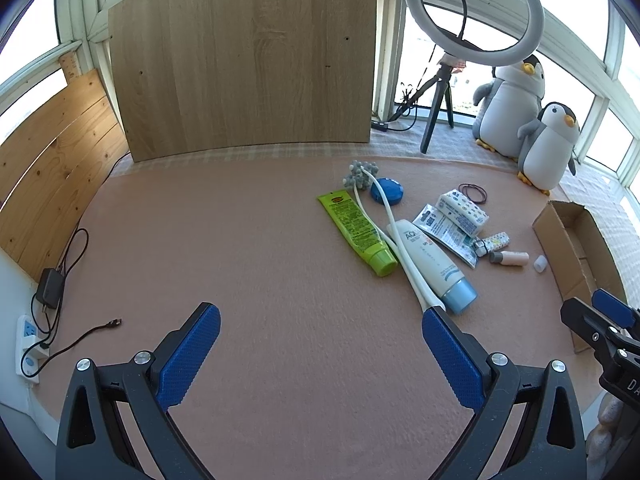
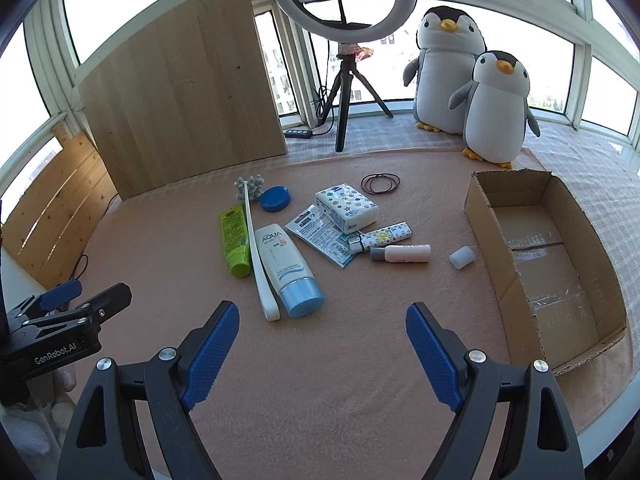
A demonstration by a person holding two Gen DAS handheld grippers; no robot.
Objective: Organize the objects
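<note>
Small toiletries lie scattered on a pink cloth (image 2: 168,280): a green tube (image 2: 235,242), a white sunscreen tube with a blue cap (image 2: 287,268), a long white brush (image 2: 256,252), a blue round lid (image 2: 275,199), a tissue pack (image 2: 346,207), a flat sachet (image 2: 320,235), a patterned stick (image 2: 384,236), a pink bottle (image 2: 402,253) and a small white cap (image 2: 462,257). An open cardboard box (image 2: 482,224) sits to their right. My right gripper (image 2: 322,344) is open, near the front edge. My left gripper (image 1: 320,346) is open, left of the pile.
Dark hair ties (image 2: 380,183) lie behind the tissue pack. Two plush penguins (image 2: 496,108), a ring light on a tripod (image 2: 344,92) and a wooden board (image 2: 180,84) stand at the back. A power strip with cables (image 1: 30,344) lies at the left edge.
</note>
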